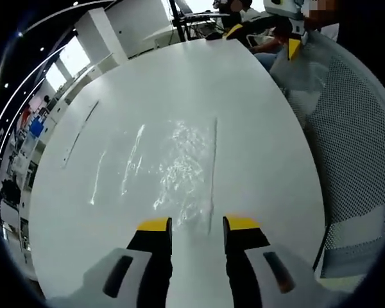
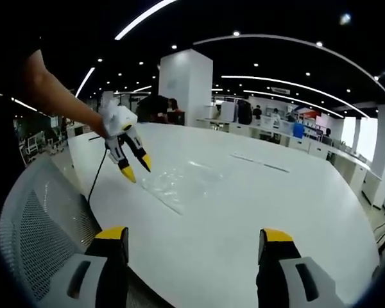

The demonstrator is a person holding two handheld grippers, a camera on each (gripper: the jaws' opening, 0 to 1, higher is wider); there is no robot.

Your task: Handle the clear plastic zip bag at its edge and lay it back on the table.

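Observation:
The clear plastic zip bag (image 1: 179,168) lies flat and crinkled on the white table (image 1: 256,109), its zip strip running along its right side. My left gripper (image 1: 197,224) hovers open at the bag's near edge, with nothing between its yellow-tipped jaws. In the right gripper view a hand holds that left gripper (image 2: 136,168) just above the bag's (image 2: 179,183) left corner. My right gripper (image 2: 194,234) is wide open and stands back from the table edge, well apart from the bag. It also appears far off in the left gripper view as the right gripper (image 1: 264,38).
A grey mesh chair back (image 1: 353,128) stands beside the table, seen again as the mesh chair (image 2: 38,224). A cable (image 2: 96,179) hangs from the left gripper. A thin dark strip (image 1: 77,135) lies on the table. A white column (image 2: 186,86) and office desks stand beyond.

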